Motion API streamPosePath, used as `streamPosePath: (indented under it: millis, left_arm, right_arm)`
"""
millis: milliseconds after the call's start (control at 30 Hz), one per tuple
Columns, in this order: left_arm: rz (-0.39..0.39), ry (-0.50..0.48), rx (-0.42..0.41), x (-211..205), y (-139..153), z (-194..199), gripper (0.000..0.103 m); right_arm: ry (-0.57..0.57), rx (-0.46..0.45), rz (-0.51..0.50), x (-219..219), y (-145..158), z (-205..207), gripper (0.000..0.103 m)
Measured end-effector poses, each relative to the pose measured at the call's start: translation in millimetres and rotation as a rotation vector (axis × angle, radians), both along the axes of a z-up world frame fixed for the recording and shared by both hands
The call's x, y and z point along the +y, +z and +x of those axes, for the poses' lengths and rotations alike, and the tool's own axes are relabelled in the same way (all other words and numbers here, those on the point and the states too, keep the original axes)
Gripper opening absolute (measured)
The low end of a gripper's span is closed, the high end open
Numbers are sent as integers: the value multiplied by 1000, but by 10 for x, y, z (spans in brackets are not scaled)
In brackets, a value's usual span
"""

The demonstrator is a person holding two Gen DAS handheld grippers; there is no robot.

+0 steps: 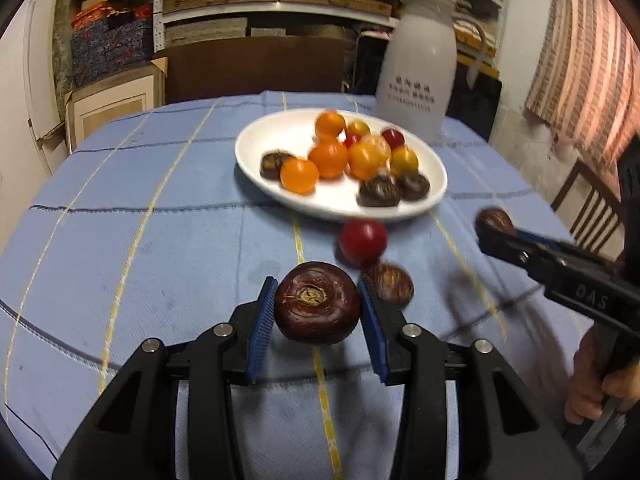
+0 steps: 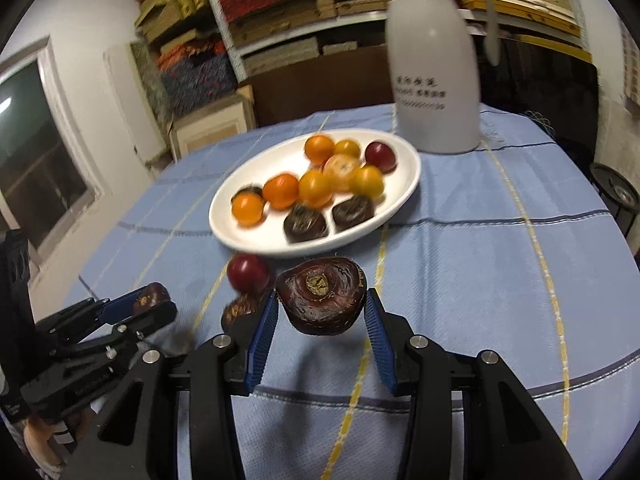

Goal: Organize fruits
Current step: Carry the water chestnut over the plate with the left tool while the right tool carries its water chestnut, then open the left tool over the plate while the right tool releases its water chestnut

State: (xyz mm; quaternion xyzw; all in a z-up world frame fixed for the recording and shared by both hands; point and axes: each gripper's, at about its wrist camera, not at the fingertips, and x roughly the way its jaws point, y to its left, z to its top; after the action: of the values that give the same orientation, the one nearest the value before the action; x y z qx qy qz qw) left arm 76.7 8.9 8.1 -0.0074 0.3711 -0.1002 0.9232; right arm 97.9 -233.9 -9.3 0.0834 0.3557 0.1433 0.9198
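My left gripper is shut on a dark brown water chestnut above the blue cloth; it also shows in the right wrist view. My right gripper is shut on another dark brown water chestnut and appears at the right of the left wrist view. A white oval plate ahead holds several orange and yellow cherry tomatoes, red ones and dark chestnuts. A red tomato and a brown chestnut lie on the cloth before the plate.
A tall white thermos jug stands behind the plate at the right. The round table wears a blue checked cloth. Shelves of stacked boxes lie behind, a wooden chair at right.
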Motion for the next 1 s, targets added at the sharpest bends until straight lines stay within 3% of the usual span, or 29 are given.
streamPosePath:
  millis: [233,433,1000]
  left_arm:
    - [-51,19,-62,15,497,336,40]
    - [-39,20,-67,-134,612,747,40]
    - [-58,37,21,-158,199,1903,40]
  right_arm:
    - [-40,-29,38,-164,351,175,45]
    - [-44,-78,41,-127,676,472,45]
    - [-5,49,-17,272,124,1300,45]
